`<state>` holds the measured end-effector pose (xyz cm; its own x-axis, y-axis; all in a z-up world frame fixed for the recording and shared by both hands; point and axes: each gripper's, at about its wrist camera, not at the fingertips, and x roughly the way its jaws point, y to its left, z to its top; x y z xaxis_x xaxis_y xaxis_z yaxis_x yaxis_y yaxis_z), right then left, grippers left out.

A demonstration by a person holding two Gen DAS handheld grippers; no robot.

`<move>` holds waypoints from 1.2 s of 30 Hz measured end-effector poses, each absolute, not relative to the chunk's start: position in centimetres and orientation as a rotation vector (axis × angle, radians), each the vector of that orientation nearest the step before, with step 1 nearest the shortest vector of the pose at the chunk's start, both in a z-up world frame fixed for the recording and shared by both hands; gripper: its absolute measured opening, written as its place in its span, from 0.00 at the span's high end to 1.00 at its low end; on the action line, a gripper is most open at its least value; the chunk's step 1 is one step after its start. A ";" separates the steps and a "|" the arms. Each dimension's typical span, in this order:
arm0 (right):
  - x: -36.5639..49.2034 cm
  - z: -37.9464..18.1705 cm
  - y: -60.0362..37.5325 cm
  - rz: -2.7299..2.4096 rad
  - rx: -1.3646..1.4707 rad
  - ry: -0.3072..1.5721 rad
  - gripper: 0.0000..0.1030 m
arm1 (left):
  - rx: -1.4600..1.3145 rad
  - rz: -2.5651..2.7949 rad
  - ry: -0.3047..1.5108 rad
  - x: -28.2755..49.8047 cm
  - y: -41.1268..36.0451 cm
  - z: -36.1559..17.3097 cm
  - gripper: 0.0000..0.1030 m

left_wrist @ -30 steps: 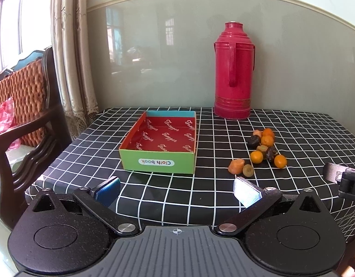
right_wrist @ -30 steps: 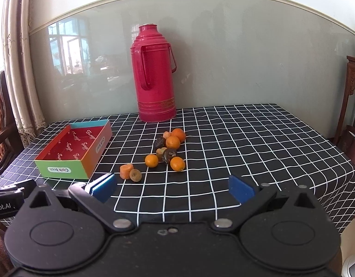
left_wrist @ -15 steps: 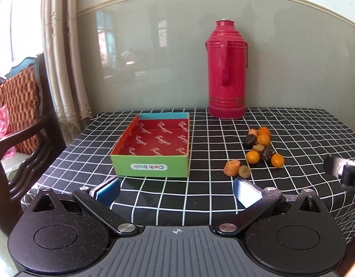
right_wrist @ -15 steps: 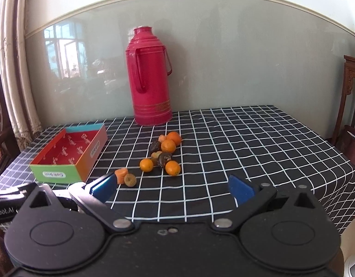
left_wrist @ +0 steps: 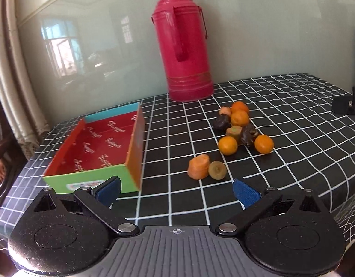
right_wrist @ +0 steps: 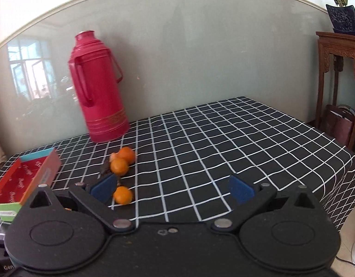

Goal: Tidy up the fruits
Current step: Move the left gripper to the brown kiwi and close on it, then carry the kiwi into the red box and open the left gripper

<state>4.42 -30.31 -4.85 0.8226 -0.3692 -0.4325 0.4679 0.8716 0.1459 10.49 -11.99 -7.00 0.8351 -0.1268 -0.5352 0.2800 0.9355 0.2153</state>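
Observation:
A heap of small fruits lies on the checked tablecloth: orange tangerines (left_wrist: 227,145) (right_wrist: 118,166), dark dried fruits (left_wrist: 249,134), a carrot-coloured piece (left_wrist: 199,166) and a brownish slice (left_wrist: 217,170). An empty open box (left_wrist: 101,147) with a red inside and a green front stands to their left; it also shows in the right wrist view (right_wrist: 23,184). My left gripper (left_wrist: 176,190) is open and empty, just short of the carrot-coloured piece. My right gripper (right_wrist: 171,189) is open and empty, with one tangerine (right_wrist: 122,195) beside its left finger.
A tall red thermos (left_wrist: 184,43) stands at the back against the grey wall panel (right_wrist: 200,57). The table's right edge (right_wrist: 348,184) drops off, with a wooden stand (right_wrist: 338,73) beyond it. A wooden chair (left_wrist: 2,161) stands at the left.
Both grippers have moved forward and closer to the fruits, which look larger now. The views have tilted. Both grippers stay open.

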 end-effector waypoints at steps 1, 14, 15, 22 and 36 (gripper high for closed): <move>4.8 -5.1 -30.5 -0.461 0.245 0.405 0.05 | 0.290 -0.218 0.539 10.9 -12.3 -7.4 0.01; 6.0 -7.3 -32.2 -0.513 0.258 0.361 0.05 | 0.280 -0.264 0.568 14.2 -16.3 -11.8 0.37; 6.0 -7.4 -32.2 -0.514 0.261 0.361 0.05 | 0.276 -0.272 0.573 14.4 -16.5 -12.0 0.49; 6.5 -7.8 -32.7 -0.503 0.313 0.390 0.05 | 0.245 -0.275 0.560 14.7 -17.2 -12.7 0.59; 5.9 -8.1 -33.0 -0.516 0.322 0.392 0.05 | 0.228 -0.279 0.516 14.1 -17.8 -13.0 0.75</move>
